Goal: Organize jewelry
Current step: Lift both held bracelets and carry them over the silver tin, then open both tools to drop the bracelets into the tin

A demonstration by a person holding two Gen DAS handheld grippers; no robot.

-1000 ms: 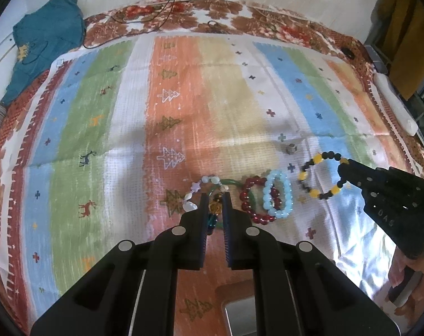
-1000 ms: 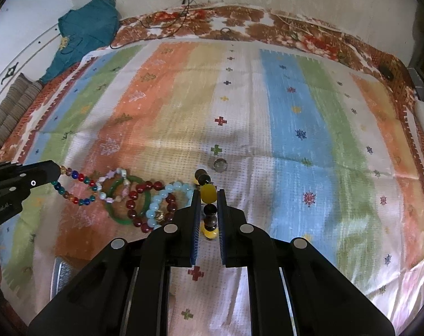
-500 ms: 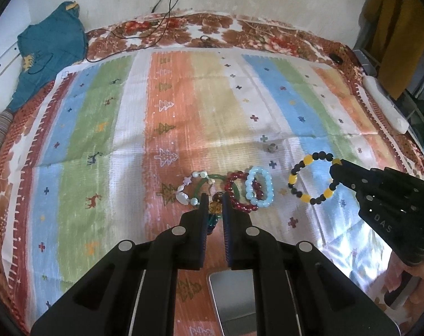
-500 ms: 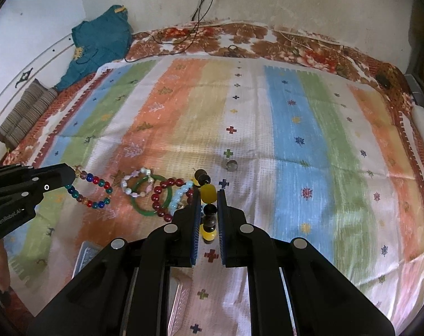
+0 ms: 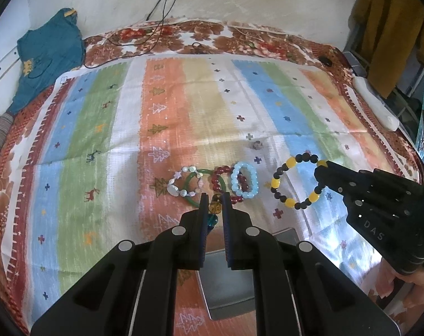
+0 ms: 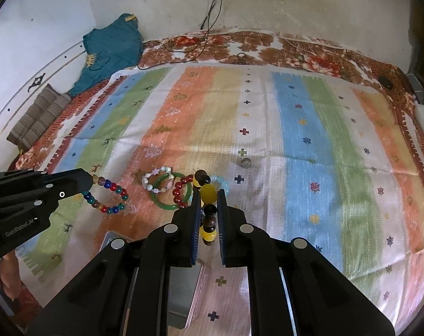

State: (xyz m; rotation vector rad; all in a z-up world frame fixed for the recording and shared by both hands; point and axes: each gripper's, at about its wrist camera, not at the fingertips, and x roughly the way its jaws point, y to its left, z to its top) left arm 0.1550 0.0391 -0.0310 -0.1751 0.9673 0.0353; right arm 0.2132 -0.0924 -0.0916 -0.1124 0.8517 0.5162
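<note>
— What sort of place is shown?
— A bedroom in a home: a bed (image 6: 318, 56) is spread with a floral sheet and a striped cloth (image 6: 295, 128).
— What else supports that?
— A teal garment (image 6: 111, 47) is heaped far left, and cables (image 6: 212, 2) are hung on the stained plaster wall (image 6: 309, 2).

"DAS" — right claw (image 5: 322, 172); "GenRobot.AI" (faint) — left claw (image 6: 91, 180)

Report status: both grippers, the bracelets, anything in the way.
Left gripper shut on multicolour bracelet. Right gripper shut on black-and-yellow bracelet. Four bracelets lie on the cloth. Nothing blocking.
</note>
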